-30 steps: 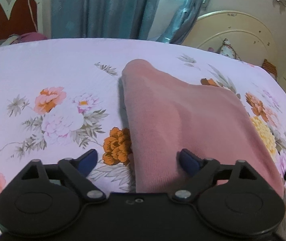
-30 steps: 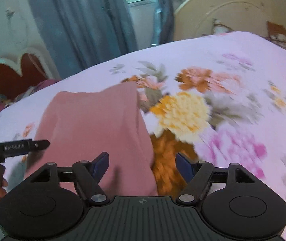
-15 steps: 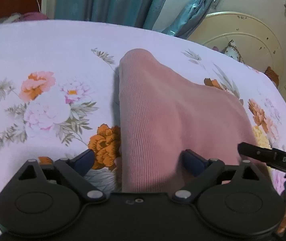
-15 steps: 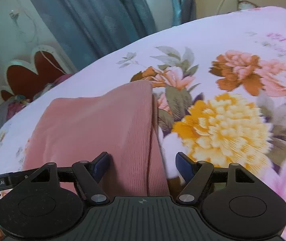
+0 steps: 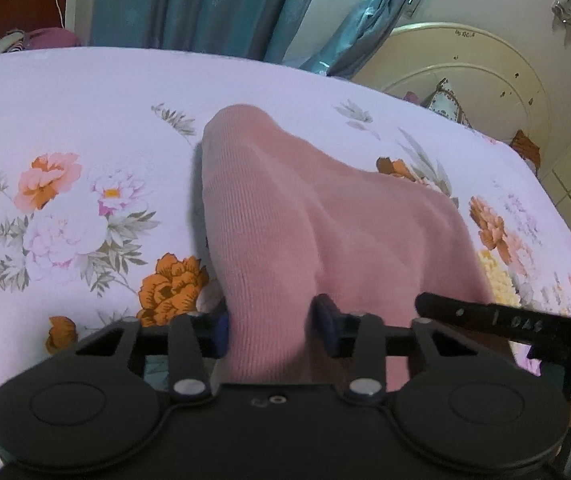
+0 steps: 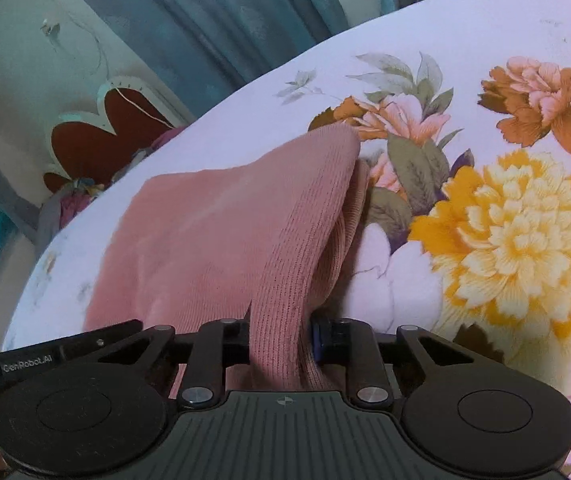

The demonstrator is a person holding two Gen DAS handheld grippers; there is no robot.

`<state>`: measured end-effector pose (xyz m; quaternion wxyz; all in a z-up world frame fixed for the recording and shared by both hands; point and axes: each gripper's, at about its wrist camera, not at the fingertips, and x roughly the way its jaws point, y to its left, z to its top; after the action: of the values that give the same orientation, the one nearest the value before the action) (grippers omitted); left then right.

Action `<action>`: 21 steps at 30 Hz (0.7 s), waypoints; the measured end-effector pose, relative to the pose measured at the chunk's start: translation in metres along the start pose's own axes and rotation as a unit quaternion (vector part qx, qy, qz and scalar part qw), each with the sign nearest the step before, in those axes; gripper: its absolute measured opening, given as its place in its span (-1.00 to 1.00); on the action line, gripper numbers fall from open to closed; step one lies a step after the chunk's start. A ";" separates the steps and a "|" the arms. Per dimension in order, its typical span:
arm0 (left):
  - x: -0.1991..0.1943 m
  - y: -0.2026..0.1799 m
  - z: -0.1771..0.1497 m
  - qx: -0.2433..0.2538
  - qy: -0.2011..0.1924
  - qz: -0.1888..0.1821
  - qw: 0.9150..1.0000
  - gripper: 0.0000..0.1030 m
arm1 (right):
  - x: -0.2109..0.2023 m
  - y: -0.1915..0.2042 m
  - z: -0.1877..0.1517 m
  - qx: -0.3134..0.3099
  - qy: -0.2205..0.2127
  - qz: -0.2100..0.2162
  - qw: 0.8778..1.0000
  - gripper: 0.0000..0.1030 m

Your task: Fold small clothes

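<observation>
Left tool (image 5: 271, 326): jaws just closed, blue pads pinching near left corner of pink knit garment (image 5: 325, 216). Right tool (image 6: 281, 336): jaws just closed, clamped narrow on bunched near right corner of same garment (image 6: 221, 240). Garment: folded, ribbed, lying on floral bedsheet (image 5: 65, 208) toward near edge of bed, far end raised in a rounded hump, open layers visible along right side. Right tool also seen at right margin of left view (image 5: 497, 316). Background: teal curtains (image 5: 213, 4), cream headboard (image 5: 481, 80)
</observation>
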<state>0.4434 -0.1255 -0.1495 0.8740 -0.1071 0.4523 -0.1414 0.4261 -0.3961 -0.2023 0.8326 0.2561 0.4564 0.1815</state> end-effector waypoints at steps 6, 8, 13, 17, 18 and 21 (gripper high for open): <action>-0.015 0.006 0.007 -0.016 -0.008 -0.023 1.000 -0.46 | -0.012 -0.001 0.006 0.049 -0.015 0.045 0.998 -0.61; -0.023 0.006 0.010 -0.017 -0.017 -0.034 0.999 -0.47 | -0.015 0.003 0.009 0.061 -0.021 0.057 0.996 -0.62; -0.049 0.011 0.018 -0.009 -0.039 -0.042 0.998 -0.47 | -0.023 0.030 0.013 0.062 -0.033 0.075 0.995 -0.62; -0.075 0.034 0.023 -0.015 -0.054 -0.039 0.998 -0.47 | -0.018 0.064 0.011 0.060 -0.037 0.094 0.993 -0.62; -0.083 0.043 0.023 -0.014 -0.058 -0.035 0.998 -0.47 | -0.015 0.077 0.010 0.058 -0.037 0.099 0.993 -0.62; -0.104 0.075 0.019 -0.016 -0.073 -0.025 0.997 -0.47 | -0.001 0.116 0.005 0.047 -0.034 0.112 0.992 -0.62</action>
<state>0.4130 -0.0181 -0.0827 0.8992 -0.1423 0.3865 -0.1477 0.4219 -0.3049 -0.1307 0.8092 0.3505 0.4037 0.2436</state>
